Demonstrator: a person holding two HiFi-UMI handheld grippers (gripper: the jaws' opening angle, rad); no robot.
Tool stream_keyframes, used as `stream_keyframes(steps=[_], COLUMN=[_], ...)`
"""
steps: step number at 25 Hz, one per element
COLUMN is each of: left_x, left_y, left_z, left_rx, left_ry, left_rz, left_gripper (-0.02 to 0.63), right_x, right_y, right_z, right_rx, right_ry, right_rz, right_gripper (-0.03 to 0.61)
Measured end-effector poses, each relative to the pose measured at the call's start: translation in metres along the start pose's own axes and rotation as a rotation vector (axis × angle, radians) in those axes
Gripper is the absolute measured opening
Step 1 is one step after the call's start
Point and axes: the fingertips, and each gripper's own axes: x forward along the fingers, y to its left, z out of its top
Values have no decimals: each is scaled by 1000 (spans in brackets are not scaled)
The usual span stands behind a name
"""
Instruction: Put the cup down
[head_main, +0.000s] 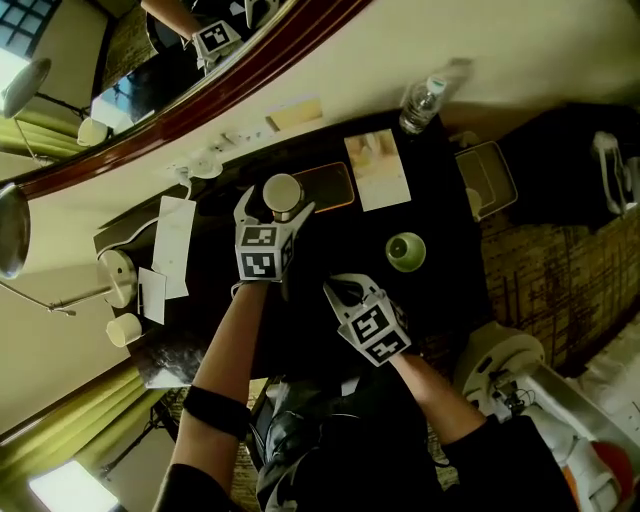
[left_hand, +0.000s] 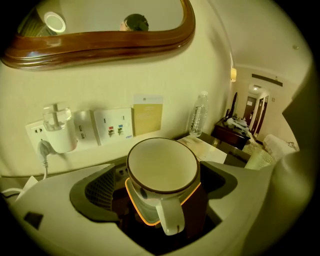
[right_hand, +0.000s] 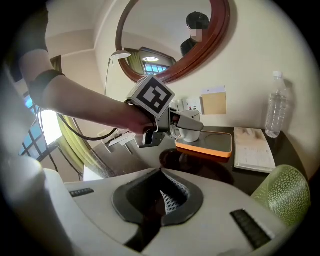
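Observation:
A white cup (left_hand: 161, 170) with a dark rim stands upright on a dark tray with an orange rim (left_hand: 134, 206). Its handle points toward the camera in the left gripper view. My left gripper (left_hand: 162, 187) is open, one jaw on each side of the cup, and a gap shows at the left pad (left_hand: 102, 190). In the head view the cup (head_main: 282, 192) sits between the left gripper's (head_main: 277, 207) jaws at the tray's (head_main: 335, 185) left end. My right gripper (head_main: 337, 288) hangs shut and holds nothing, nearer the person. The right gripper view shows it (right_hand: 161, 194) pointing at the tray (right_hand: 215, 142).
A water bottle (head_main: 422, 100) stands by the wall and a paper sheet (head_main: 377, 170) lies right of the tray. A green cup (head_main: 405, 251) sits on the dark tabletop to the right. Wall sockets (left_hand: 112, 127), a plugged charger (left_hand: 60, 135) and a card (left_hand: 147, 115) are behind the tray.

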Motion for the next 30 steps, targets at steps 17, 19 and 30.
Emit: stream_keyframes(steps=[17, 19, 30], left_x=[3, -5, -52], left_y=[-10, -17, -63], left_z=[6, 7, -6], left_rx=[61, 77, 185], left_ry=[16, 17, -11], left_rz=[-22, -42, -133], left_gripper=[399, 399, 397], right_x=[-24, -26, -36], right_y=[-9, -10, -8], right_z=[-20, -20, -21], right_rx=[67, 66, 63], right_ry=[-2, -3, -14], right_rz=[-10, -10, -9], right_gripper=[9, 9, 9])
